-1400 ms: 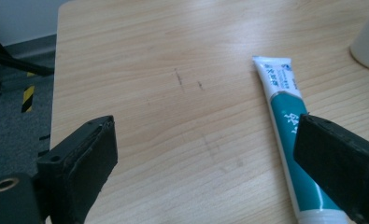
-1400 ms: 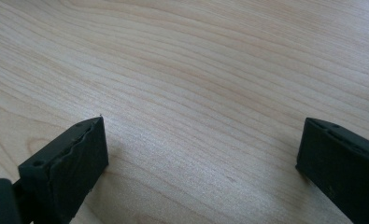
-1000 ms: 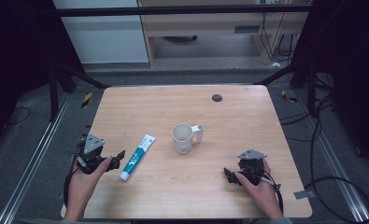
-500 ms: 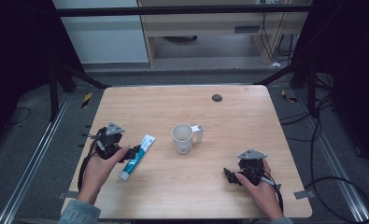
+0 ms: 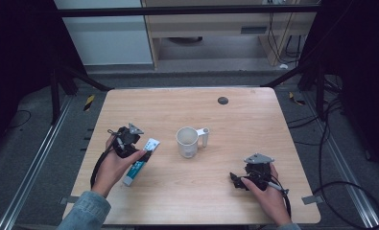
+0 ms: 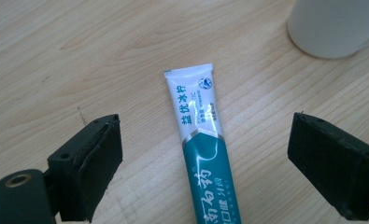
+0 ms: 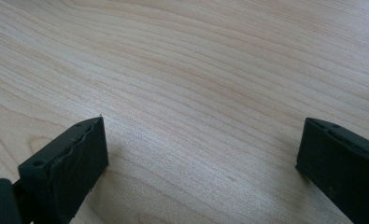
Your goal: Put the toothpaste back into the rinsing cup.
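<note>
High view first: a pale wooden surface [image 5: 187,201] carries a toothpaste tube [image 5: 140,163] on its left half and a white mug [image 5: 188,142] near the middle. The mug stands upright, its handle turned to the right, mouth open to the ceiling; from above its inside looks bare and white, though the very bottom is hard to make out. A small dark round spot [image 5: 222,100] sits on the far part of the surface, well apart from everything else.

The left gripper [image 5: 146,154] hangs right over the tube, held in a hand whose denim sleeve [image 5: 84,213] comes in from the near edge. Left gripper view shows its jaws spread wide, one on each side of the tube [image 6: 201,140], neither pad touching it; the tube lies flat, its crimped white end pointing away and the teal part running back between the jaws. The mug's base [image 6: 334,25] shows at the top right corner.

The right gripper [image 5: 235,181] rests low at the near right, well apart from the mug, its jaws spread over bare wood [image 7: 196,93].
</note>
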The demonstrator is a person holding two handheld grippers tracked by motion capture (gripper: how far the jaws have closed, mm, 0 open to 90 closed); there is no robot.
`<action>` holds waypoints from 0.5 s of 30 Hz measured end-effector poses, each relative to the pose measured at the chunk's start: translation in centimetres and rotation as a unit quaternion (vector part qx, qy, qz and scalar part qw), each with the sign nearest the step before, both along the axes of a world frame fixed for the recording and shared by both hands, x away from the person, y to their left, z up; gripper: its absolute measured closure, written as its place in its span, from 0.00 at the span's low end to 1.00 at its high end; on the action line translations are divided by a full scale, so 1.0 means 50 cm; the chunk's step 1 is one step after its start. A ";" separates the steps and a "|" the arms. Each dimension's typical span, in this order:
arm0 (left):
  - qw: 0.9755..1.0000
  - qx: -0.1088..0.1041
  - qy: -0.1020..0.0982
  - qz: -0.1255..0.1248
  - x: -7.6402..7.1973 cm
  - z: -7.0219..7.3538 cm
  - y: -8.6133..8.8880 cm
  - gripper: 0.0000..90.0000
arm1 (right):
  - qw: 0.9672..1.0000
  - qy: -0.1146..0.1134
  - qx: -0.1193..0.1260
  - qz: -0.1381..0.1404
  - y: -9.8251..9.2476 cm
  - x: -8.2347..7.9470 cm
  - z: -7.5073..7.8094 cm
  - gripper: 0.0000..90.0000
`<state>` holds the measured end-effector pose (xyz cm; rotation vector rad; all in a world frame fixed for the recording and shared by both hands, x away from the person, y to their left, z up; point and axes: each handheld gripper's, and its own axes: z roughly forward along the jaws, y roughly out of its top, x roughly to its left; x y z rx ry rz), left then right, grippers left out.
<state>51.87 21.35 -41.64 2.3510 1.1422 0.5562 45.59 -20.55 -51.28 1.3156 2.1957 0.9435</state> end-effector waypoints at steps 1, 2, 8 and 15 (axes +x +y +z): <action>1.000 0.003 -0.002 0.002 0.001 -0.002 -0.002 0.12 | 1.000 0.000 0.000 0.000 0.000 0.000 0.000 0.02; 1.000 0.009 -0.001 0.002 0.001 -0.004 -0.004 0.12 | 1.000 0.000 0.000 0.000 0.000 0.000 0.000 0.02; 1.000 0.004 0.018 0.001 0.019 -0.011 -0.011 0.11 | 1.000 0.000 0.000 0.000 0.000 0.000 0.000 0.02; 0.999 0.031 0.043 0.004 0.046 -0.002 -0.020 0.12 | 1.000 0.000 0.000 0.000 0.000 0.000 0.000 0.02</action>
